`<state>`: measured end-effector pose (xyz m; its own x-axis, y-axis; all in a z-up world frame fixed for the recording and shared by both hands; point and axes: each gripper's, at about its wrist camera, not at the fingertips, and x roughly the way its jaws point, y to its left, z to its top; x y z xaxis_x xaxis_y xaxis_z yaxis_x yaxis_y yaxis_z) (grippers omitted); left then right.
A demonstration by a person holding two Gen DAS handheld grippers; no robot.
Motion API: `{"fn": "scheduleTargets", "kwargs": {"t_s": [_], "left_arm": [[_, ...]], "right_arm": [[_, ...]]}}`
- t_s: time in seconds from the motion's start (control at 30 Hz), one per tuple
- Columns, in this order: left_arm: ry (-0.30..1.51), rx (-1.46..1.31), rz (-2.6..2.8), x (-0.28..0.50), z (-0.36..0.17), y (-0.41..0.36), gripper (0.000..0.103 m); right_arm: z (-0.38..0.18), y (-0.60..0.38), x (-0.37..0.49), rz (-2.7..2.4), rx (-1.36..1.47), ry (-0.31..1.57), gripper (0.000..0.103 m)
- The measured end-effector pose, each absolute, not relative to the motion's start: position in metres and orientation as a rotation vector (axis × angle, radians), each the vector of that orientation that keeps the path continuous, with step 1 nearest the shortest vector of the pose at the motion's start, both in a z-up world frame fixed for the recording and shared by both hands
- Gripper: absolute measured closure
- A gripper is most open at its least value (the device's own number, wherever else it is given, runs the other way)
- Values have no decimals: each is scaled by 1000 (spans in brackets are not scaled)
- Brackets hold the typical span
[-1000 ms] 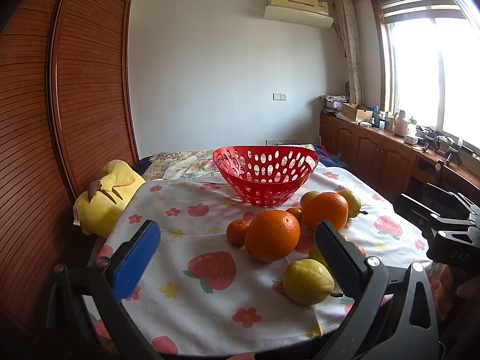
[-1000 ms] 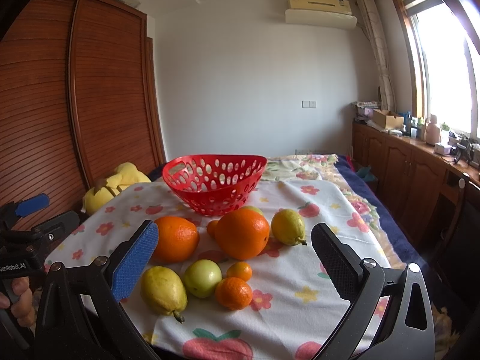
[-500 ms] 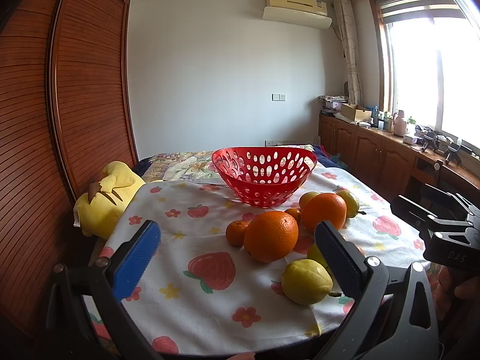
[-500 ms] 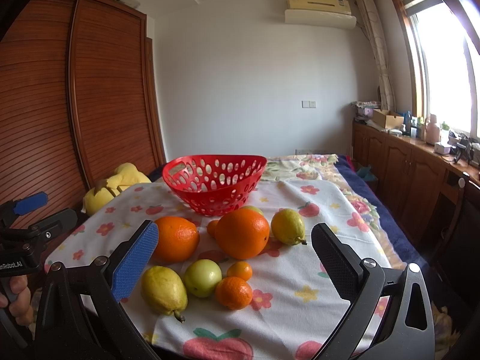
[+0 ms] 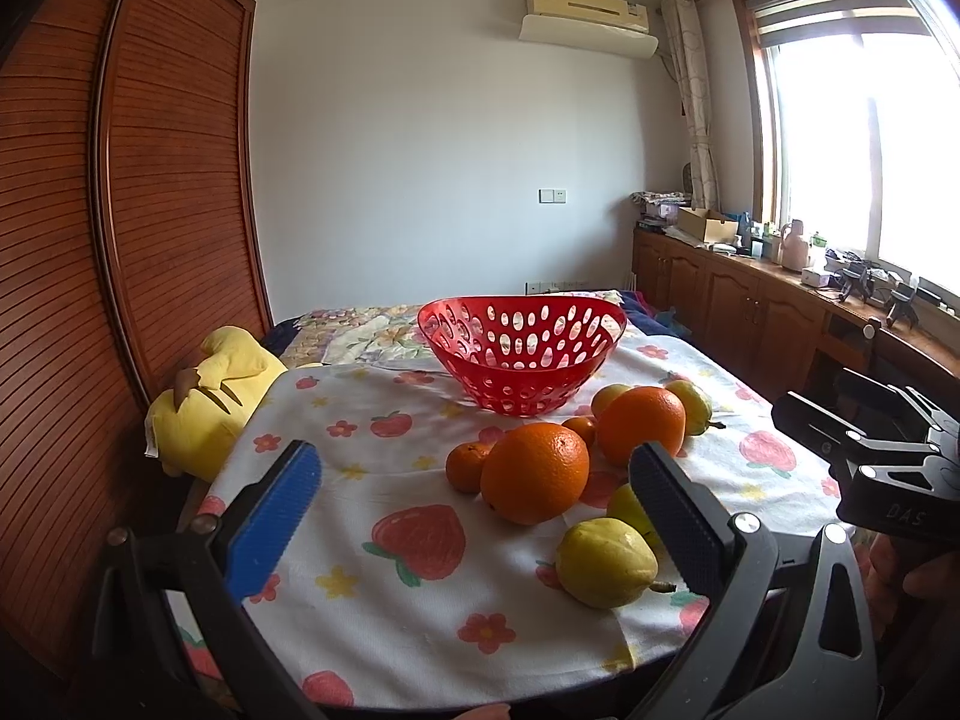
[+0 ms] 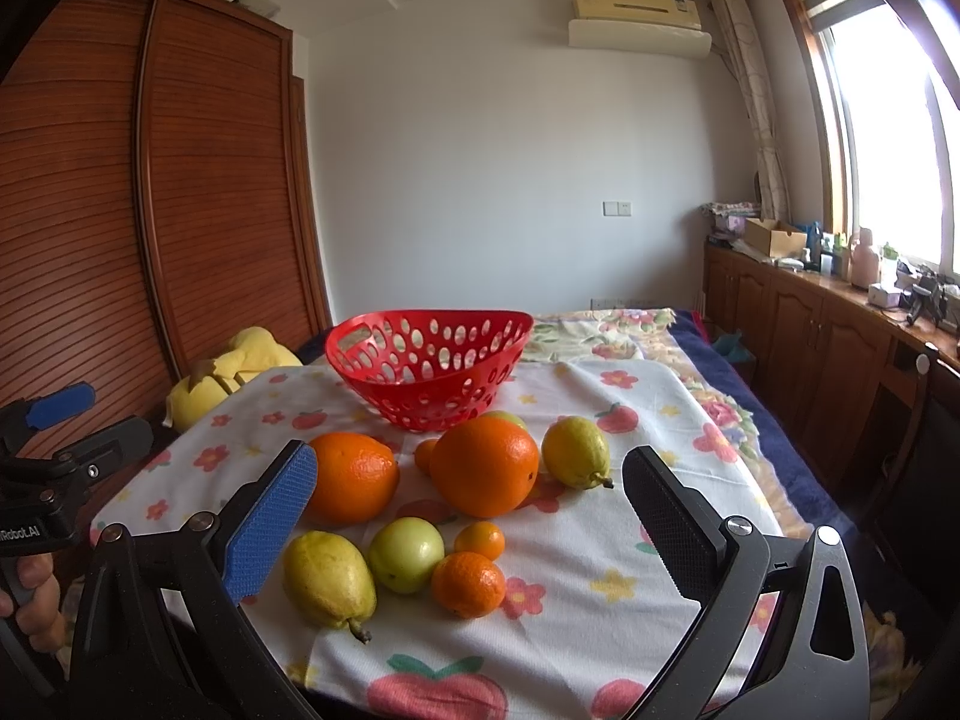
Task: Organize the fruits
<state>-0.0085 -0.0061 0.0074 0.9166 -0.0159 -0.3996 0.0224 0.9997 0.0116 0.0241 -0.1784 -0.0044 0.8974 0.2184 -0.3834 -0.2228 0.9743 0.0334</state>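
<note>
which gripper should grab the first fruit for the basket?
Right, probably. The right gripper is open facing the fruit pile, green fruit between its fingers. The left gripper faces mostly bare cloth. The basket is empty.

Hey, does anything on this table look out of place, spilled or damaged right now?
Nothing looks spilled or damaged. The one oddity is that the red basket stands upright but empty, while all the fruit, including two large oranges and a yellow pear-like fruit, lies loose on the tablecloth in front of it.
</note>
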Motion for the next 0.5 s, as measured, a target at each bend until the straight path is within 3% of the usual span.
{"fn": "scheduleTargets", "kwargs": {"t_s": [0.5], "left_arm": [[443, 4, -39, -5, -2, -7, 0]], "right_arm": [[-10, -180, 22, 228, -9, 415, 0]]}}
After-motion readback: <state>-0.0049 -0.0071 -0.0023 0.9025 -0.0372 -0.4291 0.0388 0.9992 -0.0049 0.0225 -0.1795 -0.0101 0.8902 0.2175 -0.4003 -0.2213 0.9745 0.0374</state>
